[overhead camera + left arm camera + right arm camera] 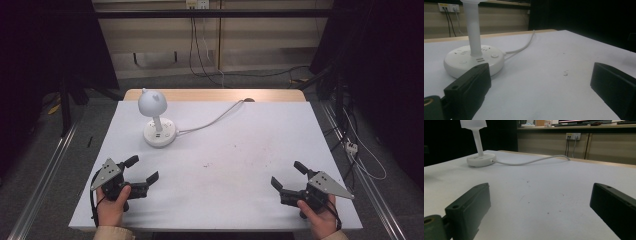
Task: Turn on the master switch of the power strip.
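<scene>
White desk lamp [156,122] stands on the table [260,200] toward its far left, its round base bearing sockets and buttons, its cord [215,119] trailing to the far edge. Left gripper [142,174] rests nearest, jaws spread, grasping nothing. Right gripper [287,175], well apart, is likewise released. Bare tabletop lies between them.

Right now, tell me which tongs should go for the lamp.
Left. The left tongs rest open on the lamp's side of the table, its base close ahead. The right tongs, also open, would probably have to cross the table.
</scene>
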A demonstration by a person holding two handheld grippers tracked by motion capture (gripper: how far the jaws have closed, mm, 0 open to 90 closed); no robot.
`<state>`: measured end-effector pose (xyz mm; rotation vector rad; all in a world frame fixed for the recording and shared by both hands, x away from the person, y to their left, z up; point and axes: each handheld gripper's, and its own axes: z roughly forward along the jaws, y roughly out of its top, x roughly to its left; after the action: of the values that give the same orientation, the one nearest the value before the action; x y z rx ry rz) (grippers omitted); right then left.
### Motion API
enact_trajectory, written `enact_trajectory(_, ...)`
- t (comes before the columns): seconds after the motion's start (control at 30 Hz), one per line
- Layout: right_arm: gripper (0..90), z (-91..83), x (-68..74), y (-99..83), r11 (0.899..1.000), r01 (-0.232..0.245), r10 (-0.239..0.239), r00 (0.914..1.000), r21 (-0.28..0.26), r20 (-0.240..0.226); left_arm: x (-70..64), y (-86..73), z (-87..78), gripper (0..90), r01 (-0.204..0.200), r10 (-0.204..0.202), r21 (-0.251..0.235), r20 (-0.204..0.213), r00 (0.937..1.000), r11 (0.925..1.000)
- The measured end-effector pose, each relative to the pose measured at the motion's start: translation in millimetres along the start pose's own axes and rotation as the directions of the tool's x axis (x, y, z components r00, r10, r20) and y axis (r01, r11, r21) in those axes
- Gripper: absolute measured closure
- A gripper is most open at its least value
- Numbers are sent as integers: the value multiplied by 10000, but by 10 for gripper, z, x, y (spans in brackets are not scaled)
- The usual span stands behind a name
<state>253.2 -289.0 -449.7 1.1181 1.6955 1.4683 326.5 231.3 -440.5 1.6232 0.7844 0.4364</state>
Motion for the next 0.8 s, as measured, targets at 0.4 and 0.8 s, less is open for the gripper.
enact_trajectory(0.4, 29, -30, -17, 9, 10000, -20, 20, 10000, -16, 31, -26, 51, 133, 26, 169, -170, 44, 296, 9994, 9998)
enact_trajectory(0.8, 29, -58, -38, 20, 10000, -55, 56, 10000, -75, 19, 3, 135, 359, 33, 289, -270, 449, -419, 9988, 9986)
